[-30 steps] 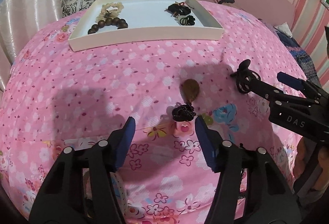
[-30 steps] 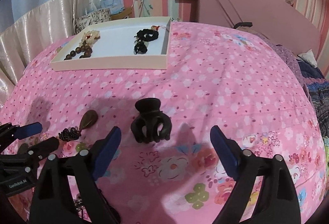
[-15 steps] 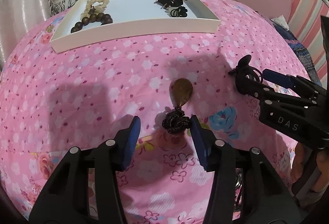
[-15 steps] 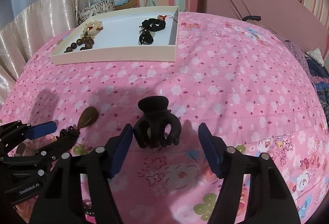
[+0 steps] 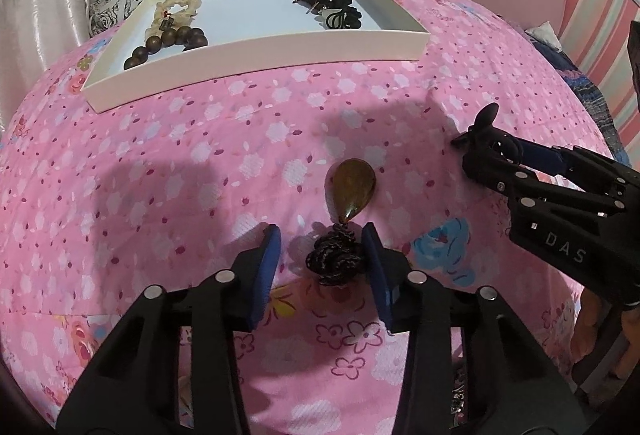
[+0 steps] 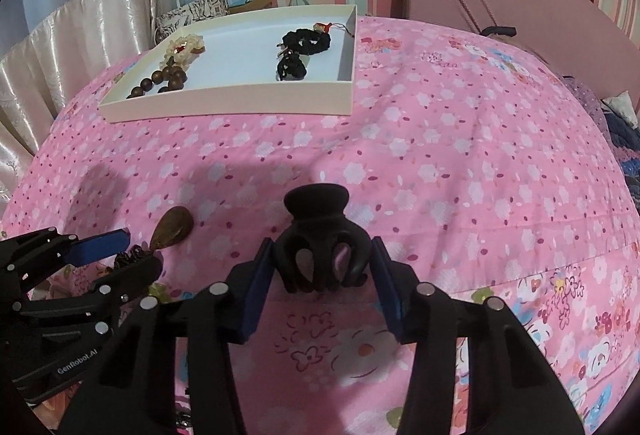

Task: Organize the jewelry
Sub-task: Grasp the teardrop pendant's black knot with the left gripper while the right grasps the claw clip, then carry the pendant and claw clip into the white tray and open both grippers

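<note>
Left wrist: left gripper (image 5: pixel 322 255) fingers spread around the pendant (image 5: pixel 347 213) cord knot on the bed (image 5: pixel 160 175); close squarely on the knot.

Right wrist: right gripper (image 6: pixel 320 275) fingers touch the hair claw (image 6: pixel 320 247) sides; whether gripped, cannot tell. Lift toward the tray (image 6: pixel 240 101).

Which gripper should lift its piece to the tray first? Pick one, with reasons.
Right. The right gripper has its jaws against both sides of the hair claw. The left gripper only straddles the pendant's cord knot, with a gap on its left side. The tray lies ahead of both.
</note>
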`<state>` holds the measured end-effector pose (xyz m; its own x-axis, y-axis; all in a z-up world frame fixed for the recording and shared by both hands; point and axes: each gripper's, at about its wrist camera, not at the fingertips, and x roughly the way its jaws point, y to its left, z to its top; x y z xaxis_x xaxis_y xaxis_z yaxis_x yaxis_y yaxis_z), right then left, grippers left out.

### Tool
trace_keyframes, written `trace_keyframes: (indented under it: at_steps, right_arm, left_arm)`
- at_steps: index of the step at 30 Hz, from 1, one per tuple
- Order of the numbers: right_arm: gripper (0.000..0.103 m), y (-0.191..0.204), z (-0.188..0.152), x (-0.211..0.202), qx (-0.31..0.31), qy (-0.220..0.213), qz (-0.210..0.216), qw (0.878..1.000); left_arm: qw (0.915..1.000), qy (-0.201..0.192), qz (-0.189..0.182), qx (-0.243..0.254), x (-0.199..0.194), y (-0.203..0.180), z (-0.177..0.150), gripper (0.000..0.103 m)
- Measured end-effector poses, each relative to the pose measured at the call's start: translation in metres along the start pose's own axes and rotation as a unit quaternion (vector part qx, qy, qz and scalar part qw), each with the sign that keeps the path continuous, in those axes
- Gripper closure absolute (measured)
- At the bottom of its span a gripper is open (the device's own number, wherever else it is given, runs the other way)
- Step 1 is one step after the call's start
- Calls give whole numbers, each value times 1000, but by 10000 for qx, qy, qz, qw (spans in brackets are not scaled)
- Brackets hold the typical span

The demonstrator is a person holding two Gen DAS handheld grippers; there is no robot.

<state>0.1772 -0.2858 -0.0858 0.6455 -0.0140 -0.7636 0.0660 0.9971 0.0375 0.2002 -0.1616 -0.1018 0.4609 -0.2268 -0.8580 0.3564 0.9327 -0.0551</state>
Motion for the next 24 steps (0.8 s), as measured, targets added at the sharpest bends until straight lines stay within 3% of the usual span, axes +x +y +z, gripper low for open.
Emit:
trace_keyframes:
  at_steps: [4, 17, 24]
  right_arm:
    - [56, -1, 0, 0, 33, -9, 40, 10000]
    - [56, 0, -1, -1, 0, -37, 37, 10000]
    - [56, 0, 0, -3, -3, -53, 12, 10000]
  left_arm:
    - [10000, -37, 1, 53, 0, 0, -2, 76]
    - [9998, -170, -142, 15, -5, 8, -5, 78]
    - [9989, -474, -54, -25, -25, 12, -3, 78]
